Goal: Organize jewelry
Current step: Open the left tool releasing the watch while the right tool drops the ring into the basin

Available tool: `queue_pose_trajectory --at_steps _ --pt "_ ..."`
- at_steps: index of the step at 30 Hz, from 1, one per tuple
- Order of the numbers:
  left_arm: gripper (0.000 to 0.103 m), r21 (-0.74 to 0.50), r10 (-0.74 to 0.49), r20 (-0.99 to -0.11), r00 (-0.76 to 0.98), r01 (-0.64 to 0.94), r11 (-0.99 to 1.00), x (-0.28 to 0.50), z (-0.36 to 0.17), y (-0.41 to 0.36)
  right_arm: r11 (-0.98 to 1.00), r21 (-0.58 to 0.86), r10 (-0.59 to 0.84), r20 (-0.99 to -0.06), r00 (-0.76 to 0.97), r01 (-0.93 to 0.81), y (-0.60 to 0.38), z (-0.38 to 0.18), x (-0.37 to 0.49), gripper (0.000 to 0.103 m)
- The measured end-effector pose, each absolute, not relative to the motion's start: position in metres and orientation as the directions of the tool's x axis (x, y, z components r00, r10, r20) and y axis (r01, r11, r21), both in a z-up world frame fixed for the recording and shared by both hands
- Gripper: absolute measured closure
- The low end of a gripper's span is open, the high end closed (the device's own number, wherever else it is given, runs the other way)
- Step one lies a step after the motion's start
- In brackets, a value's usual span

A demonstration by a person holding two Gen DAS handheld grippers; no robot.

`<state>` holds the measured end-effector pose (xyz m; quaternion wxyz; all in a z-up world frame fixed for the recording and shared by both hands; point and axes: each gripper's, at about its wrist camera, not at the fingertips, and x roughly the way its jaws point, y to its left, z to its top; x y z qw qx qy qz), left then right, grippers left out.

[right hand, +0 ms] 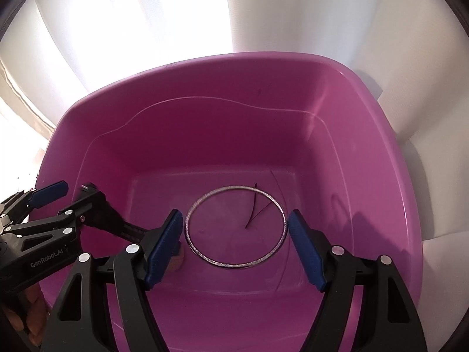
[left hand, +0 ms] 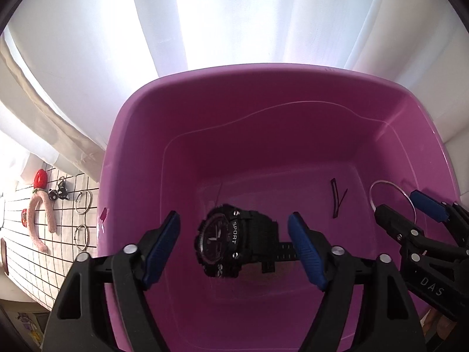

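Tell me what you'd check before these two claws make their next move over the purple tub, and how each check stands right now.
1. Watch free of the left claw: ok, pads stand clear on both sides.
2. Silver bangle released by the right claw: cannot tell; it sits between the pads, the left one very near its rim.
3. Both pieces inside the purple tub: ok.
4. Hair clip out of the way: ok in the left view; in the right view it appears inside the bangle.
5. More pieces waiting: ok, bangles and a pink headband lie on the checked cloth.

A home: white curtains (left hand: 146, 44), checked tablecloth (left hand: 44, 249)
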<state>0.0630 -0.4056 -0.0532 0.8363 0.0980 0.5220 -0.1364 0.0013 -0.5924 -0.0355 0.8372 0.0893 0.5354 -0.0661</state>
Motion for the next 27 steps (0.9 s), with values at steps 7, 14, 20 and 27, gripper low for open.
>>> queue_pose_trajectory --at_steps 7,14,20,27 --pt "0.017 0.028 -0.127 -0.894 0.429 0.337 0.941 0.062 -0.050 -0.405 0.975 0.067 -0.030 -0.906 0.423 0.212 -0.588 -0.039 0.008 0.031" --pt "0.017 0.032 -0.128 -0.888 0.442 0.336 0.941 0.057 -0.043 -0.407 0.974 0.067 -0.033 -0.904 0.426 0.216 -0.590 -0.041 0.012 0.031" --pt "0.017 0.029 -0.133 -0.881 0.454 0.332 0.943 0.056 -0.038 -0.406 0.975 0.061 -0.037 -0.904 0.426 0.215 -0.586 -0.030 0.009 0.031" --pt "0.017 0.023 -0.137 -0.874 0.466 0.322 0.947 0.053 -0.031 -0.406 0.977 0.058 -0.037 -0.900 0.435 0.205 -0.582 -0.027 0.009 0.031"
